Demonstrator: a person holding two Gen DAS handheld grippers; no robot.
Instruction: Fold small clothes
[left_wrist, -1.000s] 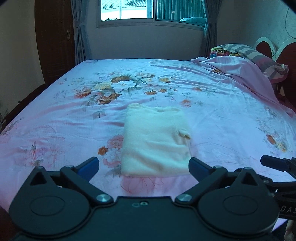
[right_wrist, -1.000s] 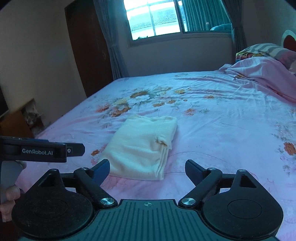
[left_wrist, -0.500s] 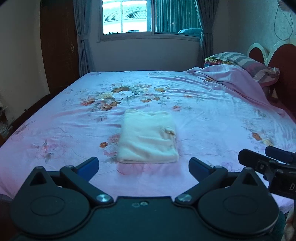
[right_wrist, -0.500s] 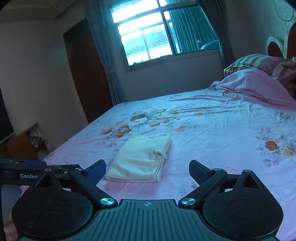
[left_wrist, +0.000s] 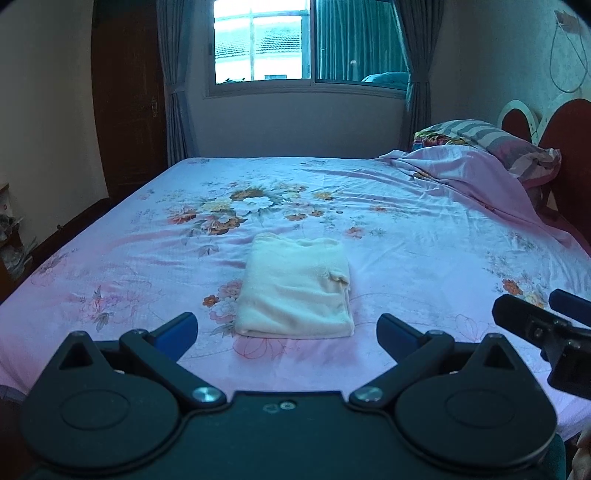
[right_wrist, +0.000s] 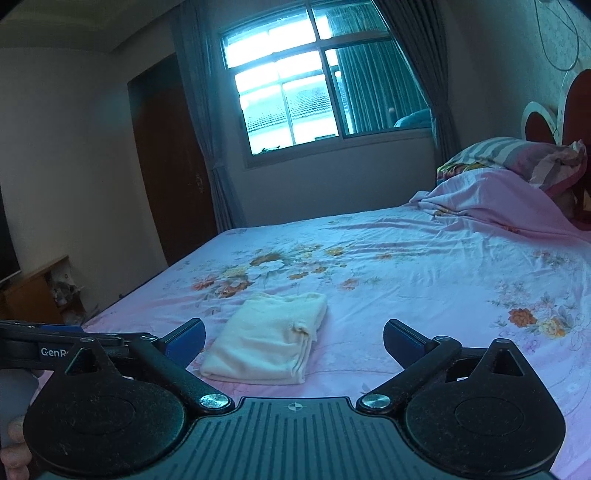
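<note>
The left tool (left_wrist: 287, 328) is close to us, its blue tips wide apart with nothing in them. The right tool (right_wrist: 294, 338) is still opening its tips, and nothing is in them either. Just past both lies the cloth (left_wrist: 295, 290), folded flat on the bed (left_wrist: 424, 236), not touched by any tool. The left view shows the right tool poking in at its right edge. The right view shows the left tool at its left edge, and fingers (right_wrist: 14, 454) down in the corner. Farther back are a pillow (right_wrist: 517, 155) and a window (right_wrist: 295, 92).
</note>
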